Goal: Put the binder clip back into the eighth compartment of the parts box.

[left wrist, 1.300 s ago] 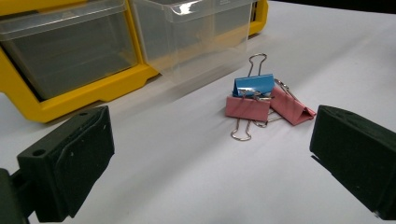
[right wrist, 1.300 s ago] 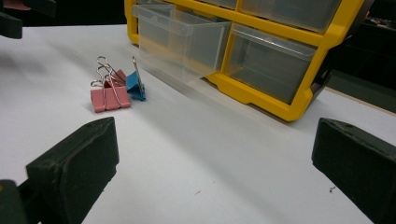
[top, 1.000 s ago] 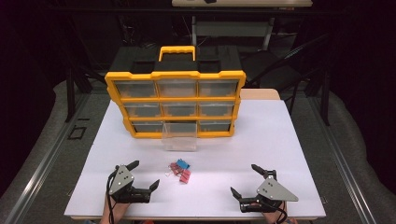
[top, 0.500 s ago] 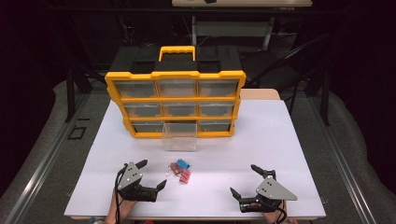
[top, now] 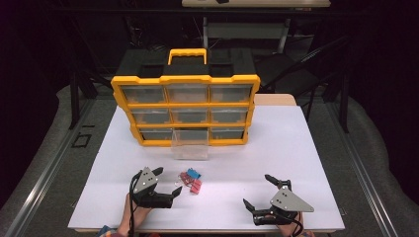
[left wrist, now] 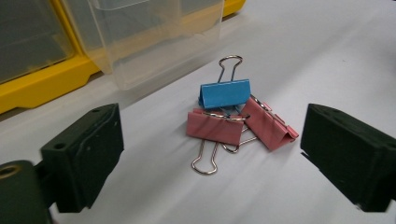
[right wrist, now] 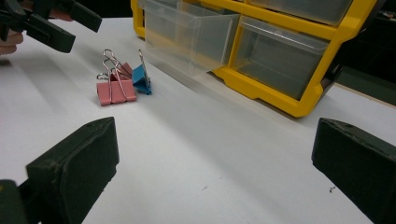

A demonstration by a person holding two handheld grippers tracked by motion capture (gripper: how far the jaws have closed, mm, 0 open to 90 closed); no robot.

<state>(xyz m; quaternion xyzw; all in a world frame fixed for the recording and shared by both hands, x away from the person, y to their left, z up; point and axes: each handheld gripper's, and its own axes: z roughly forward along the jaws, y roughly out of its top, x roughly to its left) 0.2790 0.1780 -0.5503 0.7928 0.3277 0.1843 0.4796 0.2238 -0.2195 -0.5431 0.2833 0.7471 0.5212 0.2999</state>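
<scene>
Edging right toward binder clips (top: 190, 180) since before; left gripper (top: 168, 183) agape, closing slightly, nothing gripped; no lettering legible.

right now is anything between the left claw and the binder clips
Nothing visible. The left claw is open, its jaws just closing slightly, and only bare white table lies between it and the binder clips. The pulled-out clear drawer sits beyond the clips, not in the path.
</scene>
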